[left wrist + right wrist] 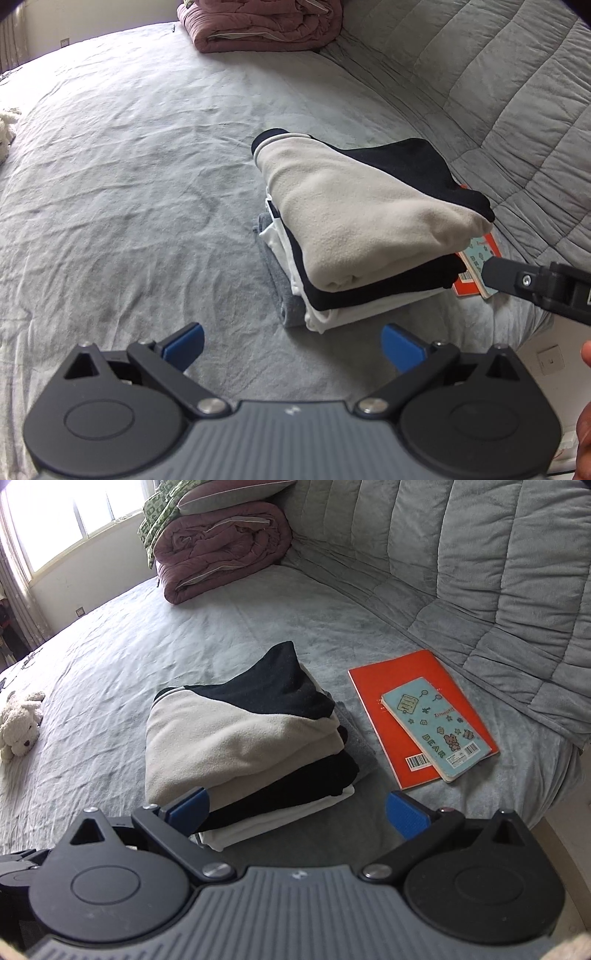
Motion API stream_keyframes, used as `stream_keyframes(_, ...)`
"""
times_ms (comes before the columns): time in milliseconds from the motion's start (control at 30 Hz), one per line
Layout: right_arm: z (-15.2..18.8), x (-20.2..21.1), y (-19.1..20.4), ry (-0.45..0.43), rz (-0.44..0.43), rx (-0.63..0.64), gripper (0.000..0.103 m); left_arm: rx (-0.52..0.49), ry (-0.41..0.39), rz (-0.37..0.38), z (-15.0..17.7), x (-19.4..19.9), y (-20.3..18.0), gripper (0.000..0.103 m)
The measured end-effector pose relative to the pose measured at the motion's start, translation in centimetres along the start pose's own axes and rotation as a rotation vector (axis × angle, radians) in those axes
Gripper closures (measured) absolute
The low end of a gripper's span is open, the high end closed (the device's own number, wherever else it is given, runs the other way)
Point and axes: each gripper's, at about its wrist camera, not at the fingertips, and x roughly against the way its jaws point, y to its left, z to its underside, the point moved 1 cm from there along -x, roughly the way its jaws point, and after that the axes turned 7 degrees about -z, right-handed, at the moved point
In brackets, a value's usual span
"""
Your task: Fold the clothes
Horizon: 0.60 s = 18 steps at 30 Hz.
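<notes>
**Stack finished, both grippers standing clear**

The pile of folded clothes (pixel 354 236) lay on the grey bedsheet (pixel 129 166), right of centre in the left wrist view and at centre in the right wrist view. A cream and black fleece top (pixel 236 734) sat uppermost, folded into a rounded bundle, over a black garment, a white one and a grey one at the bottom whose edge showed along the side of the pile. The layers looked roughly squared to one another, though the top bundle bulged and overhung a little.

The left gripper (pixel 291 345) stood at the lower centre of its frame with its blue pads wide apart, nothing between them, short of the near edge of the pile. The right gripper (pixel 297 812) was likewise spread wide; the near corner of the stack showed between its pads, but neither pad pressed on the cloth as far as could be seen.

Judging by this, the step in hand was the release after placing or pressing down the last garment. No unfolded clothing appeared anywhere on the bed, so the task seemed at or near its end. A next move would call for drawing both grippers off without catching the overhanging fleece, or a light press to flatten it. The orange notebook (pixel 402 709) and the blue notebook (pixel 436 727) on top of it lay just beside the pile, at centre right of the right wrist view.
</notes>
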Motion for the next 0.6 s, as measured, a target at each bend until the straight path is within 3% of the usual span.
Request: stream_keyframes(600, -0.09, 0.04, 0.19, 0.015, 0.0, 0.0, 0.0, -0.037, 0.017, -0.008, 0.14, 0.08, -0.94, 0.001)
